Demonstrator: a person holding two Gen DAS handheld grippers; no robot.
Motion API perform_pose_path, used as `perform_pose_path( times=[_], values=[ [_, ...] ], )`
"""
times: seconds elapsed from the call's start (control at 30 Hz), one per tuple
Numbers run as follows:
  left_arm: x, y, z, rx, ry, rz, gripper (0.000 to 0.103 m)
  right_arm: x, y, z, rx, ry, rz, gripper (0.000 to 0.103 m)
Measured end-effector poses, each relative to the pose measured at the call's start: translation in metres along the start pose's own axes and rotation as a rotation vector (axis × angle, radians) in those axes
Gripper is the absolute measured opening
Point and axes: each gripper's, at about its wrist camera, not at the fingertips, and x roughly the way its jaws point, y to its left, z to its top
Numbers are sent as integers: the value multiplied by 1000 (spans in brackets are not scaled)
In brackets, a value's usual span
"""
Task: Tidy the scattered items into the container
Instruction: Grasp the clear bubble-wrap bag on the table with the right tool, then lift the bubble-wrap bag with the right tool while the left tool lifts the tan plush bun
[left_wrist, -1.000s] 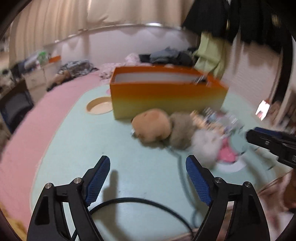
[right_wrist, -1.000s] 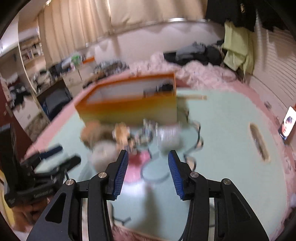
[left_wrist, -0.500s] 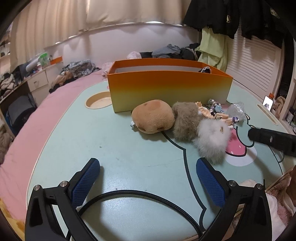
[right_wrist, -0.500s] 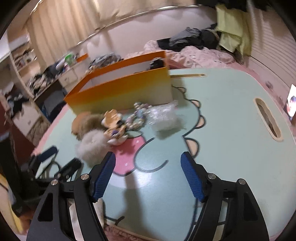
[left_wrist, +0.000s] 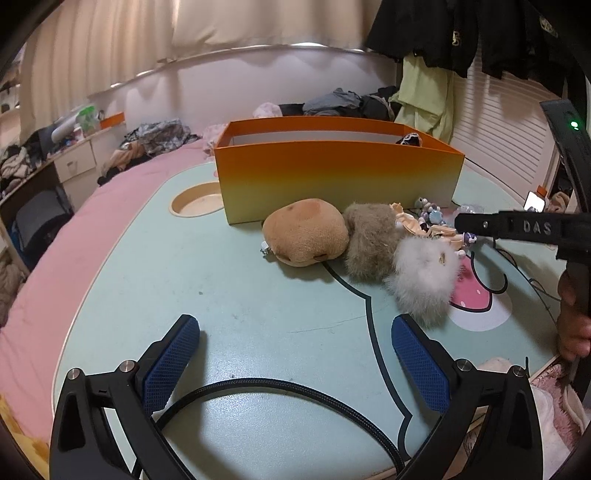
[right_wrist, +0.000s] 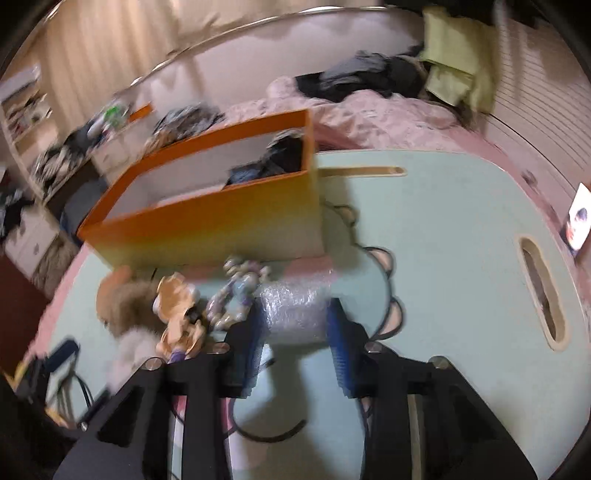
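Note:
An orange box (left_wrist: 336, 177) stands on the mint table (left_wrist: 221, 288); it also shows in the right wrist view (right_wrist: 207, 225), with dark items inside. In front lie a tan plush (left_wrist: 306, 232), a brown furry ball (left_wrist: 369, 240), a white furry ball (left_wrist: 424, 273), small figures (right_wrist: 177, 314) and a bubble-wrap bundle (right_wrist: 295, 310). My left gripper (left_wrist: 295, 354) is open and empty, short of the plush. My right gripper (right_wrist: 295, 343) has its fingers on either side of the bubble-wrap bundle, still open; it also shows in the left wrist view (left_wrist: 517, 225).
A round cup hole (left_wrist: 195, 203) lies left of the box, and a slot (right_wrist: 541, 295) is in the table at the right. A black cable (left_wrist: 295, 398) curls near the left gripper. A pink bed with piled clothes (right_wrist: 369, 81) lies behind. A phone (left_wrist: 535, 201) sits far right.
My right gripper moved forward and down to the bubble-wrap bundle and its fingers narrowed around it. My left gripper stayed open and hardly moved.

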Motion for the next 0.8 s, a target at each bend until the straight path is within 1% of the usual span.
perform_pose_path(
  times=[0.07, 0.1, 0.13, 0.2, 0.27, 0.3, 0.33, 0.43, 0.5, 0.53, 0.6, 0.67, 0.73, 0.8],
  values=[
    [-5, 2, 3, -7, -9, -99, 103, -14, 5, -7, -19, -60, 37, 34],
    [-8, 5, 6, -21, -19, -128, 100, -19, 6, -10, -18, -82, 60, 34],
    [-12, 10, 13, -40, -37, -134, 95, -23, 5, -14, -8, -98, 89, 34],
    [-15, 18, 28, -58, -54, -127, 87, -25, 3, -21, 13, -110, 125, 34],
    [-8, 24, 42, -64, -23, -115, 79, -19, -3, -24, 49, -89, 152, 34],
    [-2, 26, 48, -69, -9, -114, 70, -17, -6, -24, 71, -76, 163, 34],
    [4, 29, 53, -81, 1, -125, 67, -13, -10, -23, 93, -64, 170, 34],
    [21, 31, 58, -139, 30, -168, 67, -9, -18, -21, 128, -50, 182, 34],
    [33, 26, 58, -129, 56, -175, 66, -11, -16, -21, 123, -57, 176, 34],
    [38, 24, 56, -112, 80, -160, 60, -11, -15, -21, 115, -56, 174, 34],
    [44, 17, 56, -83, 120, -131, 50, -12, -12, -21, 104, -55, 168, 34],
    [44, 13, 56, -63, 118, -123, 45, -11, -11, -21, 91, -53, 167, 34],
    [41, 15, 55, -69, 104, -135, 41, -13, -7, -22, 73, -60, 155, 34],
    [33, 19, 54, -85, 60, -143, 38, -17, -4, -23, 57, -78, 149, 34]
  ],
)
